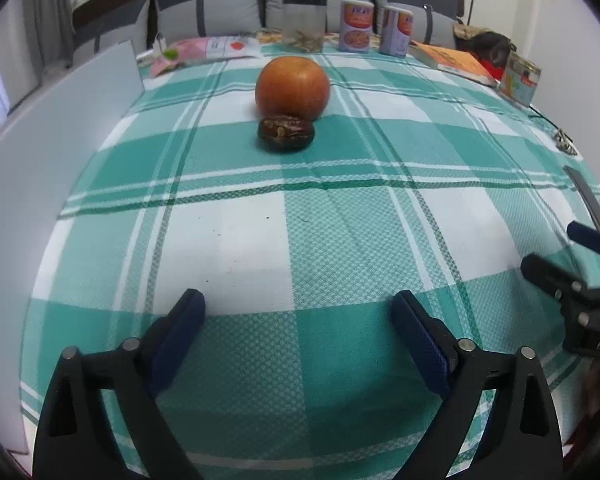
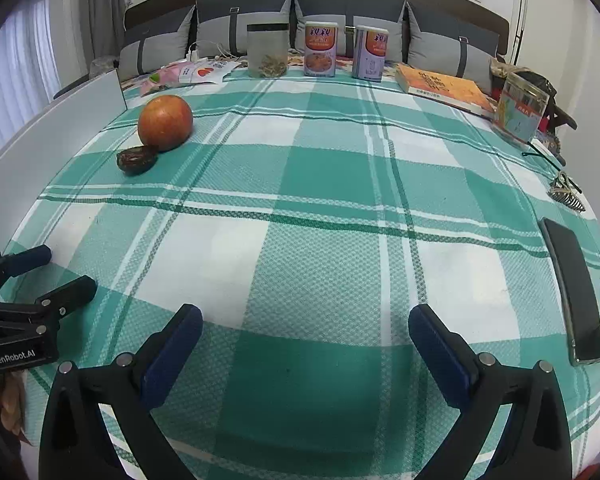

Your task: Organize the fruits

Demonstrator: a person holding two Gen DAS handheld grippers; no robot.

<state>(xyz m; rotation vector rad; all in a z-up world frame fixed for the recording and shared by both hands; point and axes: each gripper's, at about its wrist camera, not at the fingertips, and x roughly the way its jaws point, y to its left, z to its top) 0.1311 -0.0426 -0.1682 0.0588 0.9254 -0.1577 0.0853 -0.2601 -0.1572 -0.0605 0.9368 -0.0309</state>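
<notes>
Green-and-white checked cloth (image 1: 340, 240) covered the surface, and on its far left part sat the two fruits. A round orange-red fruit (image 1: 292, 87) rested upright, with a small dark wrinkled fruit (image 1: 286, 133) touching its near side, so the pair already formed a tight group, perhaps placed together for sorting. Nothing held either one.

Nearer the viewer, the left tool (image 1: 298, 320) hovered low over the cloth, its blue-padded fingers spread wide and empty, aimed straight at the fruits and well apart from them. Just beside it, the right tool (image 2: 306, 330) was likewise spread and empty, pointing toward the bare middle of the cloth; the fruits lay off to its left.

Along the far edge stood a clear jar (image 2: 267, 50), two printed cans (image 2: 320, 49), snack packets (image 2: 188, 74) and an orange book (image 2: 444, 90). A dark phone (image 2: 576, 292) lay at the right. Grey cushions (image 2: 340, 12) lined the wall behind, and a white board (image 1: 60, 120) stood along the left.
</notes>
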